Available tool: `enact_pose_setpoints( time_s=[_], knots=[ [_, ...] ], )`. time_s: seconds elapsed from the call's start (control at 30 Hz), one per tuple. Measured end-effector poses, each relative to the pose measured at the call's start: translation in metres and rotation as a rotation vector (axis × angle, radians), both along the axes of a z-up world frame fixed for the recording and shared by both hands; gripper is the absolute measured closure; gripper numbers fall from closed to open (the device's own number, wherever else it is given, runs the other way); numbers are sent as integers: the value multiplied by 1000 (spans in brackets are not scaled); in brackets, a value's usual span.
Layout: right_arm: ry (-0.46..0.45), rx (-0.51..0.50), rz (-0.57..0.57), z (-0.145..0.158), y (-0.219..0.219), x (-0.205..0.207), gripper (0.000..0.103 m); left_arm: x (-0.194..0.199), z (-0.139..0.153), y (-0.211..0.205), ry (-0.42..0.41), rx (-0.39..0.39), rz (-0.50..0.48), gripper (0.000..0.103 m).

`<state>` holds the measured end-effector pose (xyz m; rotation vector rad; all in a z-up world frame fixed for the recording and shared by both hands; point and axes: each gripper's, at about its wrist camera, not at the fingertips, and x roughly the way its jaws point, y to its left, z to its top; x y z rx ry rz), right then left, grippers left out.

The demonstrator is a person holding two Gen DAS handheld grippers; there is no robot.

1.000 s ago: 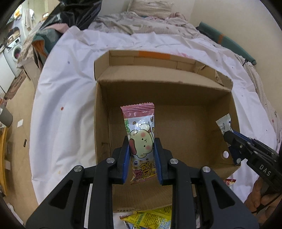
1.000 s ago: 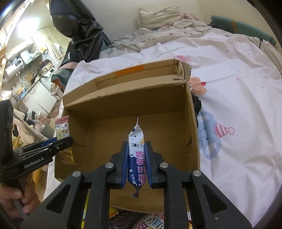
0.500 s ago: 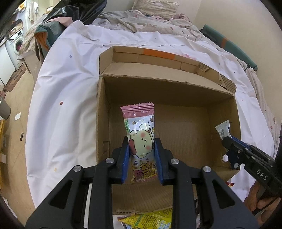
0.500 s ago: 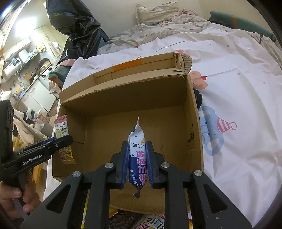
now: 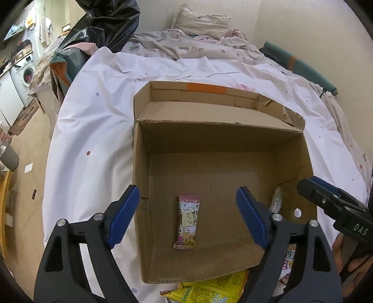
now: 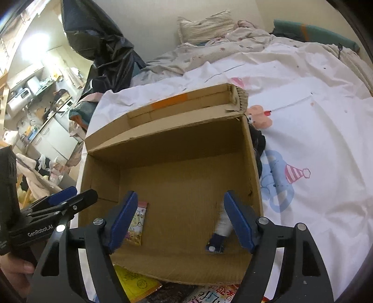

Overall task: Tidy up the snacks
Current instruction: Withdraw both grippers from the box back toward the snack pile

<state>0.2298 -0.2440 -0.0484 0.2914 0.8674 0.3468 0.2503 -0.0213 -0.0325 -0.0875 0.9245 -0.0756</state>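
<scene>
On the bed's white sheet (image 5: 93, 130): one open cardboard box (image 5: 209, 139), flaps folded outward, orange tape strip on the far flap.

Left gripper (image 5: 188, 216): held above the box's near-left part, aimed forward and down into it; blue-padded fingers (image 5: 123, 216) spread wide, nothing between them. Also seen from the right wrist view at the box's left wall, with a hand (image 6: 16, 270) on its grip.

Right gripper (image 6: 180, 221): held above the near-right part of the box, likewise angled down; fingers parted wide, released. In the left wrist view it reaches over the box's right wall.

Contents of box:
- Pink snack packet (image 5: 188, 222) with a cartoon animal print, lying flat on the box floor, near-left of centre, lengthwise toward the far wall. In the right wrist view it is partly hidden behind the left finger.
- Blue-and-white snack packet (image 6: 220, 233), blurred, at the near-right corner beside the right wall; whether it rests on the floor cannot be told.

Outside box, against the near wall: yellow snack packets (image 5: 209, 291) and other printed wrappers, loose on the sheet.

Far end of bed: rumpled duvet and a pillow (image 5: 200, 21).
</scene>
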Motion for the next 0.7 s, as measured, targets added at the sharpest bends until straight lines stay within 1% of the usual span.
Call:
enact_pose_setpoints(
  time_s=[0.13, 0.3, 0.47, 0.6, 0.7],
  knots=[
    [18, 5, -2, 0, 0, 2, 24, -5, 6, 2, -28, -7, 11, 20],
    [4, 10, -2, 8, -1, -4, 24, -16, 15, 8, -51, -16, 41, 20],
    [19, 33, -20, 12, -11, -18, 24, -28, 22, 19, -41, -16, 62, 20],
    [18, 22, -20, 18, -15, -32, 24, -40, 29, 25, -51, 4, 66, 20],
    [21, 16, -24, 19, -19, -43, 24, -50, 31, 29, -42, 0, 71, 20]
  ],
)
